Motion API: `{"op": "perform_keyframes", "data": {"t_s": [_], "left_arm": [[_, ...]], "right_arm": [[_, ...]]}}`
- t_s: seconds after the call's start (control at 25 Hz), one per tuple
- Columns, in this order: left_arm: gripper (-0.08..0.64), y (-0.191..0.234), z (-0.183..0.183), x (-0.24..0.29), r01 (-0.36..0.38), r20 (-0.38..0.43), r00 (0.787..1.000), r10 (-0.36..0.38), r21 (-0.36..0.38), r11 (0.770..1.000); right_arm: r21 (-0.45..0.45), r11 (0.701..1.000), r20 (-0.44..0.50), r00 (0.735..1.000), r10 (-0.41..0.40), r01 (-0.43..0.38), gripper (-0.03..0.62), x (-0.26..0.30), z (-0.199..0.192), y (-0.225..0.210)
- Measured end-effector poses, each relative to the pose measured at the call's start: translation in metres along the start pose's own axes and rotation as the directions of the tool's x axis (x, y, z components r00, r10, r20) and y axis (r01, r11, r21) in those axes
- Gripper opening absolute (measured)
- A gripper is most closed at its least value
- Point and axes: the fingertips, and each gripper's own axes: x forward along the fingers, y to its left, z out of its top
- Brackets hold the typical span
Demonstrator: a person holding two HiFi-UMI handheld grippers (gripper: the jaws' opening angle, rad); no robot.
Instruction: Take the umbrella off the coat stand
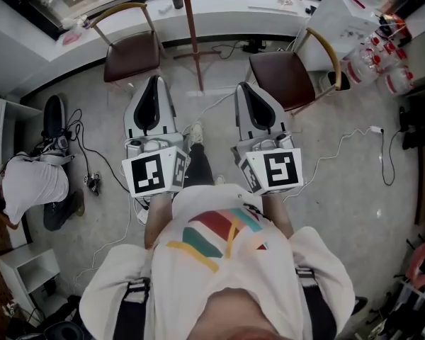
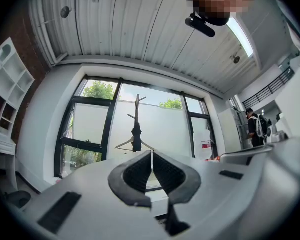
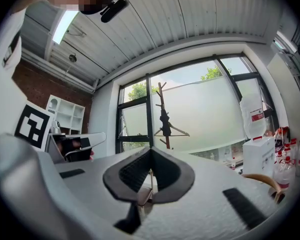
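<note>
Approach phase; no contact with the target yet.

Left gripper [image 1: 154, 83]: shut, pads pressed together, nothing between them. Right gripper [image 1: 242, 89]: likewise shut and empty. Both held roughly level, side by side, aimed at the window.

Umbrella [image 2: 136, 135]: dark, folded, hanging on the upper part of the coat stand [image 2: 137, 109] against the frosted window, well apart from both claws. Wire hanger [image 2: 126, 144] hooked just beside and below it. Foot of the stand visible in the head view between two chairs [image 1: 131, 54], with a cable [image 1: 211, 105] trailing across the floor in front.

Step in hand, judged: closing the distance to the stand.

- Step over the cable and pass between the chairs.
- Keep the umbrella centred ahead of one claw.
- Open that claw before arrival, not at contact.
- Grip the folded body, clear of the hanger.
- Hooking of the umbrella on its peg too small to tell; probably lift first, then draw away.

Risks: snagging the hanger, tipping the stand. Spare claw could steady the pole.
</note>
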Motion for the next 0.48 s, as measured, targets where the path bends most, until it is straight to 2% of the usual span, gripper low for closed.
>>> {"op": "perform_keyframes", "data": {"t_s": [0.2,0.48], "left_arm": [[0.008,0.006,-0.015,0.032,-0.002,-0.011,1.0,0.002,-0.029,1.0],[0.008,0.027,-0.042,0.087,0.0,-0.036,0.999,-0.002,-0.041,0.999]], "right_arm": [[-0.046,0.999,-0.017,1.0,-0.014,0.013,0.0,0.023,-0.007,-0.014],[-0.03,0.999,-0.043,0.999,-0.024,0.023,0.0,0.087,-0.029,-0.032]]}}
